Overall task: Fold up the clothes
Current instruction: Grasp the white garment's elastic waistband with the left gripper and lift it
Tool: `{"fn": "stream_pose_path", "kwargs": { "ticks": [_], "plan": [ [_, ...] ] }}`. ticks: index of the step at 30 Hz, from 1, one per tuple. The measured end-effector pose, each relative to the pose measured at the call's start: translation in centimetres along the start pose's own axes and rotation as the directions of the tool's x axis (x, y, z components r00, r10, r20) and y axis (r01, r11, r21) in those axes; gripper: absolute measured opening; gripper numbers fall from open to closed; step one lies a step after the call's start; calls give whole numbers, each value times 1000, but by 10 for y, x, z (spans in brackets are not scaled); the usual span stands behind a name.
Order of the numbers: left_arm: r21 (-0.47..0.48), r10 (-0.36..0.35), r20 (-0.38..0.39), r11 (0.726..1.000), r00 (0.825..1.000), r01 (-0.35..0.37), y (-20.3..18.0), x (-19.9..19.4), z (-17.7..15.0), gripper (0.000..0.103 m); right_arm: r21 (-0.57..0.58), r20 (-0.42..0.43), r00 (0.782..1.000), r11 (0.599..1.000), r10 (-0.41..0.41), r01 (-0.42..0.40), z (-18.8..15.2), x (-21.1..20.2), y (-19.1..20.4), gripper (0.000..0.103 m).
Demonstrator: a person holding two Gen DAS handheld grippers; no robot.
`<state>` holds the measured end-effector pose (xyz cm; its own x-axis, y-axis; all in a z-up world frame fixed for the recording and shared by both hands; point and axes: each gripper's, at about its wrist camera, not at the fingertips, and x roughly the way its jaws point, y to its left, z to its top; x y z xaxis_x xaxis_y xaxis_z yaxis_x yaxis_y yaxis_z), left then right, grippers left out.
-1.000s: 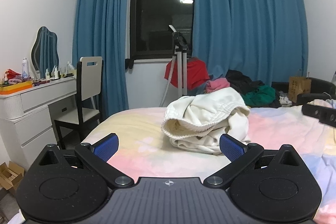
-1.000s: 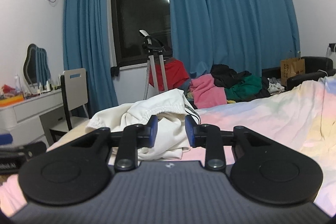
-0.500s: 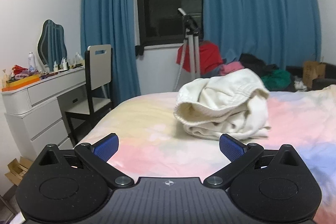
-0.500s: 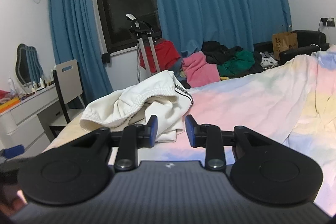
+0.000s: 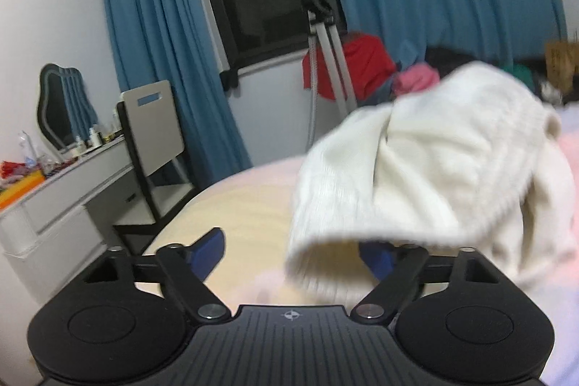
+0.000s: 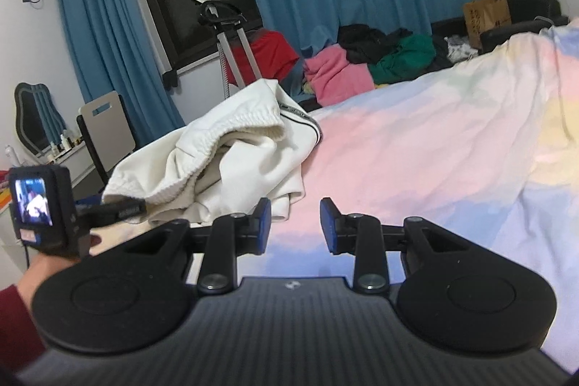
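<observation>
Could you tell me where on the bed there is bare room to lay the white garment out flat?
The bedspread lies bare right of the white garment, up to its raised folds at far right. Crowded: the left edge, where the left gripper reaches in.

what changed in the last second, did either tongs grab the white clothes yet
The left tongs moved in to the crumpled white garment, whose ribbed hem now drapes over one blue pad. The right tongs opened wider. Nothing is gripped; the garment stays heaped on the pastel bedsheet.

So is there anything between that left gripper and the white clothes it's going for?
Nothing visible. The left gripper stands open at the ribbed hem of the white garment, with only bare bedsheet beside it. The right gripper hangs open just right of the pile.
</observation>
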<state>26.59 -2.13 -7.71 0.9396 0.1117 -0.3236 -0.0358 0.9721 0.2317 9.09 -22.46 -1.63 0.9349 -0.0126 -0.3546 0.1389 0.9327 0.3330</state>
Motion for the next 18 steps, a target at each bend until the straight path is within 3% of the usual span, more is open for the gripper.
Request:
{"fn": "stream_pose_path", "kwargs": {
  "ticks": [2, 3, 5, 8, 14, 18],
  "plan": [
    [-80, -24, 56, 996, 998, 28, 4, 5, 8, 60, 5, -5, 1000, 1000, 8, -8, -2, 11, -2, 34],
    [-113, -26, 76, 993, 997, 34, 6, 4, 12, 39, 8, -7, 1000, 1000, 13, -13, -3, 16, -3, 34],
    [-165, -27, 97, 985, 995, 43, 12, -1, 21, 12, 13, -11, 1000, 1000, 21, -21, -5, 27, -6, 34],
    [-220, -40, 153, 973, 987, 73, 23, -25, 32, 10, 19, -15, 999, 999, 33, -33, -8, 42, -8, 35],
    [-266, -104, 246, 949, 964, 170, 47, -111, 52, 9, -7, 68, 997, 1000, 30, -29, -1, 24, -2, 35],
    [-280, -172, 271, 927, 947, 248, 72, -171, 46, 9, -37, 94, 995, 999, 38, -34, 2, 7, 5, 36]
  ]
}}
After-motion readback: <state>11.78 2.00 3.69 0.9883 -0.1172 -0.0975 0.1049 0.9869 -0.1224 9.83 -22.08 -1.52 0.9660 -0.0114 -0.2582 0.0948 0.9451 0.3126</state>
